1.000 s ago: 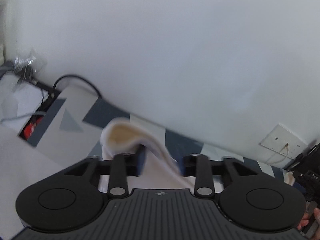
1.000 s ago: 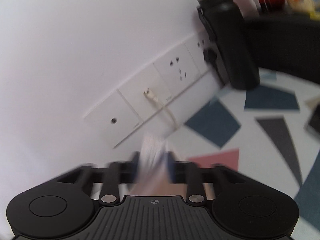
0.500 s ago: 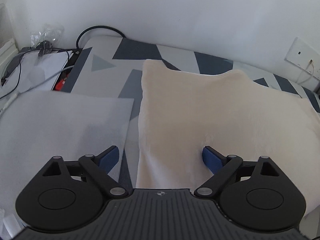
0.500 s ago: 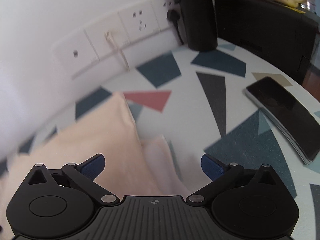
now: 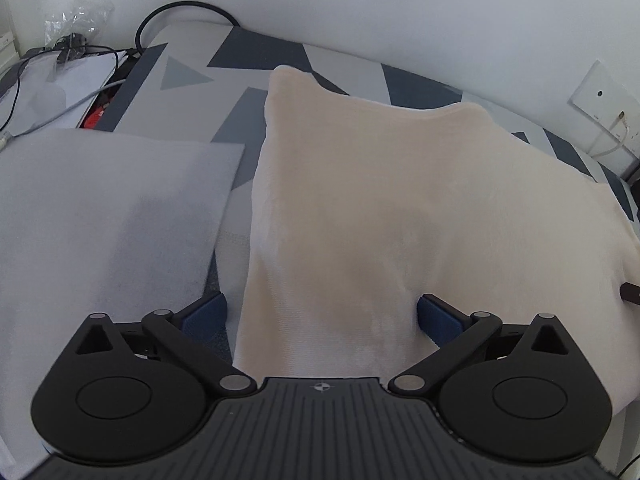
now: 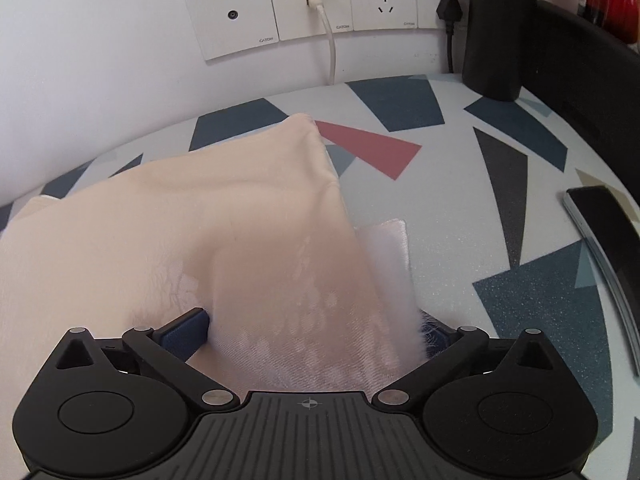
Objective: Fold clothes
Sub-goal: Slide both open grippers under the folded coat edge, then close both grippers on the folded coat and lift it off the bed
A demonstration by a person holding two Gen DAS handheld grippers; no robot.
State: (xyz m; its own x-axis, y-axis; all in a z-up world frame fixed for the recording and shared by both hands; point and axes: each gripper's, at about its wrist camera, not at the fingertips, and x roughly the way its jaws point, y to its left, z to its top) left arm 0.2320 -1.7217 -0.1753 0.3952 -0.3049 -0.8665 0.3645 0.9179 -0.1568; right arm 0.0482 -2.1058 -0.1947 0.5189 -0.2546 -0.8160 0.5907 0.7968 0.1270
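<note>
A cream garment (image 5: 400, 208) lies spread flat on the patterned table, folded over itself. In the left wrist view my left gripper (image 5: 320, 314) stands open over its near edge, blue pads wide apart, cloth lying between them but not pinched. The right wrist view shows the same cream garment (image 6: 200, 220) with its right corner pointing at the wall. My right gripper (image 6: 316, 330) is open too, its left pad (image 6: 188, 330) showing and its right one half hidden by the fabric. A white satin label (image 6: 390, 244) sticks out at the garment's right side.
A grey folded cloth (image 5: 104, 216) lies left of the garment. Cables (image 5: 80, 60) and papers sit at the far left. Wall sockets (image 6: 320, 4), a black box (image 6: 496, 28), a black case (image 6: 588, 80) and a phone (image 6: 608, 240) line the right side.
A second ago both grippers were shut on the garment, held up facing the wall. They have come down to the table and opened, and the garment now lies flat.
</note>
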